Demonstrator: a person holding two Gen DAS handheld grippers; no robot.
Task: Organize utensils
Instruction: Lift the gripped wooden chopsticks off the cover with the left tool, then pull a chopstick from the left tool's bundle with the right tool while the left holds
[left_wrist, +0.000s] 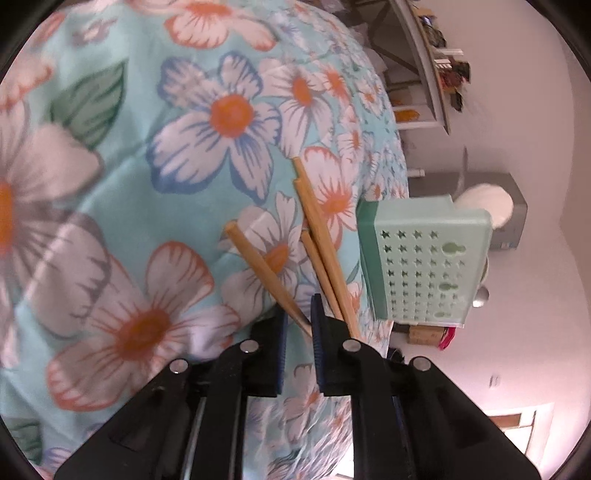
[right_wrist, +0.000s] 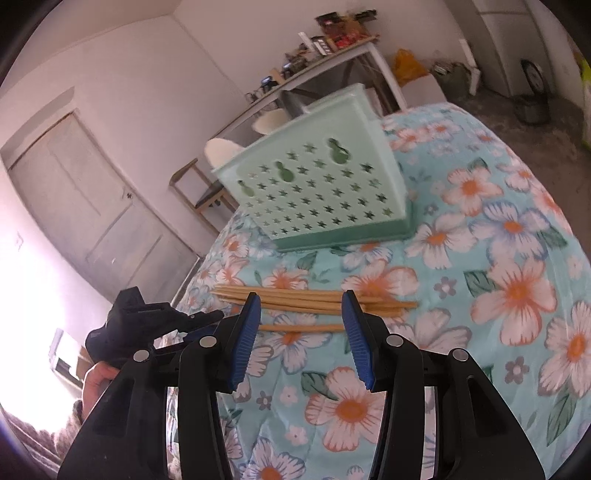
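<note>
Several wooden chopsticks (right_wrist: 317, 301) lie bunched on the floral cloth, with one single chopstick (right_wrist: 303, 327) lying just in front of them. My left gripper (left_wrist: 299, 311) is shut on the thin end of that single chopstick (left_wrist: 264, 271); the other chopsticks (left_wrist: 319, 236) run past the outside of its right finger. In the right wrist view the left gripper (right_wrist: 214, 315) sits at the chopsticks' left ends. My right gripper (right_wrist: 301, 295) hovers open just short of the bunch, holding nothing. A mint-green utensil holder (right_wrist: 325, 184) with star holes stands behind the chopsticks, also seen as the holder (left_wrist: 424, 266).
The floral cloth (right_wrist: 517, 295) covers a wide soft surface whose edge drops off at the left. A person's hand (right_wrist: 96, 376) holds the left gripper. Beyond are a door (right_wrist: 92, 192), white chairs (right_wrist: 221, 151) and a cluttered table (right_wrist: 332, 55).
</note>
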